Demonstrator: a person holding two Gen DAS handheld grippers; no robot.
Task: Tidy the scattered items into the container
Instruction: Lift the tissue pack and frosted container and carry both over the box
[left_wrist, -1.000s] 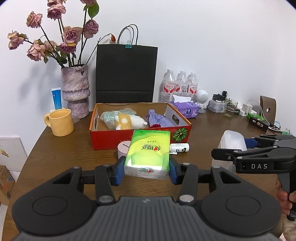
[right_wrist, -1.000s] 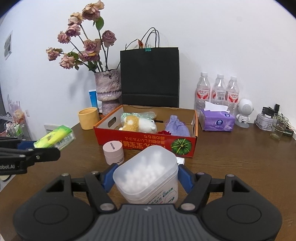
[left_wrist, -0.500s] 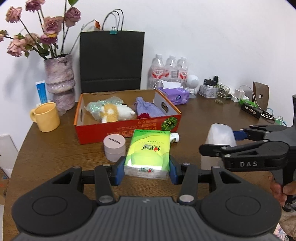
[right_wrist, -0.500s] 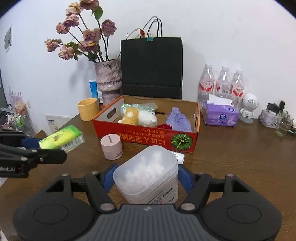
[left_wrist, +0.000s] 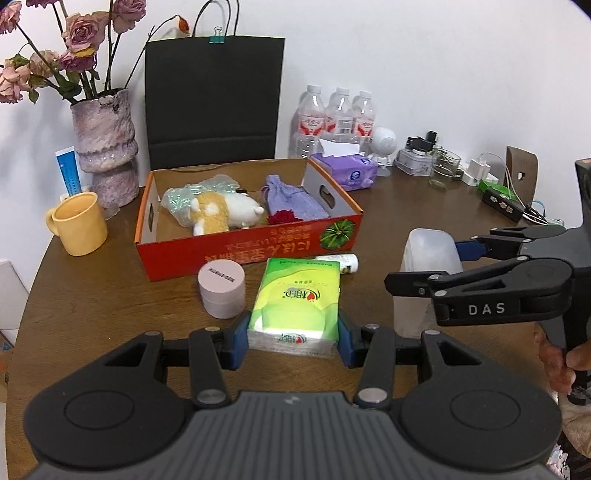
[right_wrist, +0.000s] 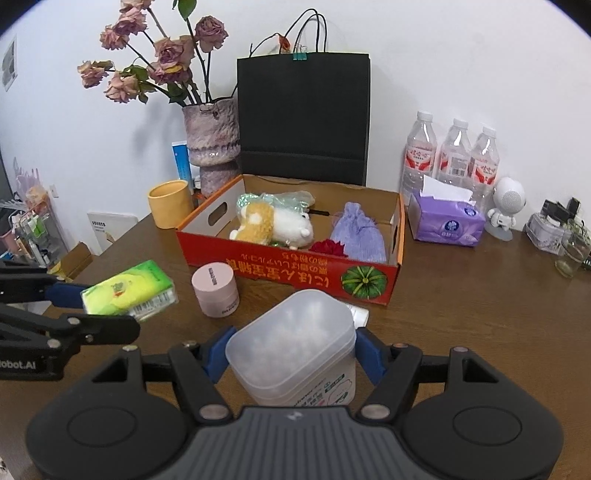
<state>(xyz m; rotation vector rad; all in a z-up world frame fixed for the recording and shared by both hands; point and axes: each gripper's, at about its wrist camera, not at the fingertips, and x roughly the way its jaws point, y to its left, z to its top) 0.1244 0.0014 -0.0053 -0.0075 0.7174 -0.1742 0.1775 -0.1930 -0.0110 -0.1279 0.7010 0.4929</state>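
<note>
My left gripper (left_wrist: 293, 341) is shut on a green tissue pack (left_wrist: 297, 301), held above the table in front of the red cardboard box (left_wrist: 251, 251). My right gripper (right_wrist: 291, 356) is shut on a clear plastic tub of cotton balls (right_wrist: 295, 341), also lifted, near the box's front right corner. The box (right_wrist: 295, 269) holds a plush toy (right_wrist: 275, 223), a lilac pouch (right_wrist: 356, 236), a crinkled green bag and a red flower. A pink jar (left_wrist: 221, 288) and a small white tube (left_wrist: 341, 262) stand on the table by the box front.
A yellow mug (left_wrist: 79, 223), a vase of dried roses (left_wrist: 105, 147) and a black paper bag (left_wrist: 214, 99) stand behind the box. Purple tissues (right_wrist: 447, 223), three water bottles (right_wrist: 452, 147), a glass and chargers fill the back right. A hand (left_wrist: 561, 362) holds the right gripper.
Both grippers rose and pulled back a little with their loads, so the box and table look farther and lower. Both grips are unchanged.
</note>
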